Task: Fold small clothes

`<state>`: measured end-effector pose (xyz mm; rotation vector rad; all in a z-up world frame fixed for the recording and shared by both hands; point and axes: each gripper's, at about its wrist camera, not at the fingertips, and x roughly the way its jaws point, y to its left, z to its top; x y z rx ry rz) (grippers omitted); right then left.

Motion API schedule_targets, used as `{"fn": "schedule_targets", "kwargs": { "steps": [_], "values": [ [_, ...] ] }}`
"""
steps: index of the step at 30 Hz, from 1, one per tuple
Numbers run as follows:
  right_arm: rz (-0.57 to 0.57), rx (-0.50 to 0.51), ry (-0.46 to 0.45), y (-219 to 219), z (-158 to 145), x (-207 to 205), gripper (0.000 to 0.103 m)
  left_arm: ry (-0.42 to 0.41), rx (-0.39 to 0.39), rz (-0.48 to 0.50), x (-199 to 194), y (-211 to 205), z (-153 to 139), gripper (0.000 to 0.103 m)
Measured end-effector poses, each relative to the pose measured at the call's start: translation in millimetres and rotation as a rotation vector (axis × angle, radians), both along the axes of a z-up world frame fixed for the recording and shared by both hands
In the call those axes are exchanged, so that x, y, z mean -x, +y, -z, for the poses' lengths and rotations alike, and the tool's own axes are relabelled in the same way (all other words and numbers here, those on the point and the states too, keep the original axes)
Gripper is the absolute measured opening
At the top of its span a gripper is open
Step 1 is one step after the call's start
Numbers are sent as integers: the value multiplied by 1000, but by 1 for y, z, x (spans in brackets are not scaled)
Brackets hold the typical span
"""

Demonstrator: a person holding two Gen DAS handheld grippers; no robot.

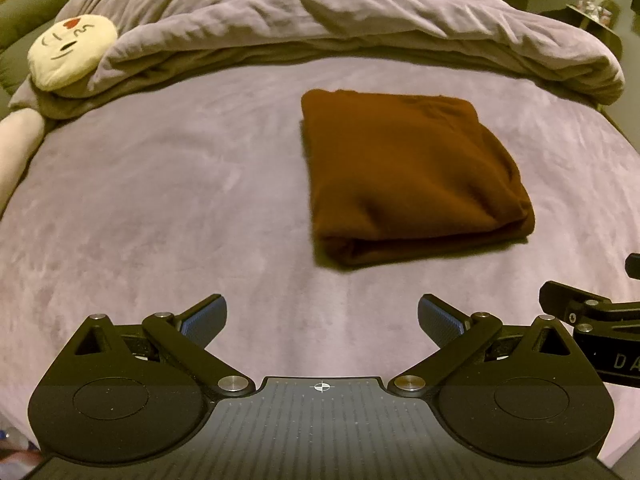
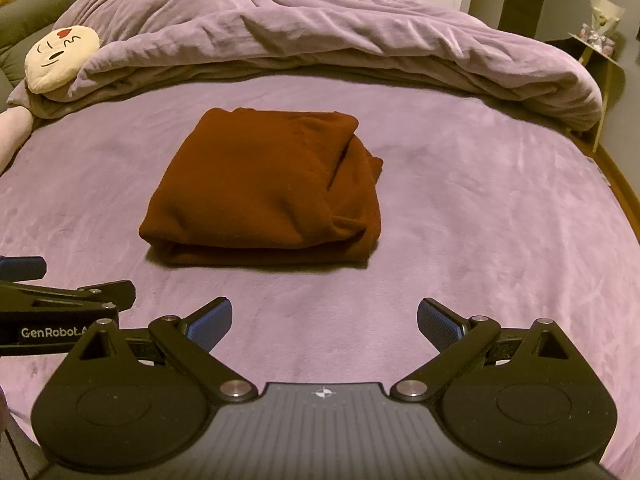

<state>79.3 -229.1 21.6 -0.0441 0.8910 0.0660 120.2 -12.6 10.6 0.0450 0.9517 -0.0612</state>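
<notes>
A brown garment (image 1: 412, 176) lies folded into a thick rectangle on the purple bed sheet (image 1: 180, 208). In the right wrist view the same brown garment (image 2: 268, 188) sits ahead and slightly left, its layered edge facing me. My left gripper (image 1: 322, 320) is open, hovering short of the garment and to its left, with nothing between the blue pads. My right gripper (image 2: 324, 320) is open too, empty, just in front of the garment. Each gripper shows at the edge of the other's view: the right gripper (image 1: 592, 312) and the left gripper (image 2: 60, 296).
A bunched purple duvet (image 2: 320, 36) runs across the far side of the bed. A cream face-shaped cushion (image 1: 72, 52) rests at the far left. A small side table (image 2: 600, 48) with items stands beyond the bed's right edge. White cupboard doors are behind.
</notes>
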Motion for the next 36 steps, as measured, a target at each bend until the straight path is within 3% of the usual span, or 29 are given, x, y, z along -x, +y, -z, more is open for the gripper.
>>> {"fn": "schedule_targets", "kwargs": {
  "steps": [36],
  "values": [
    [-5, 5, -21, -2, -3, 3, 99, 9, -1, 4, -1, -4, 2, 103]
  ]
}}
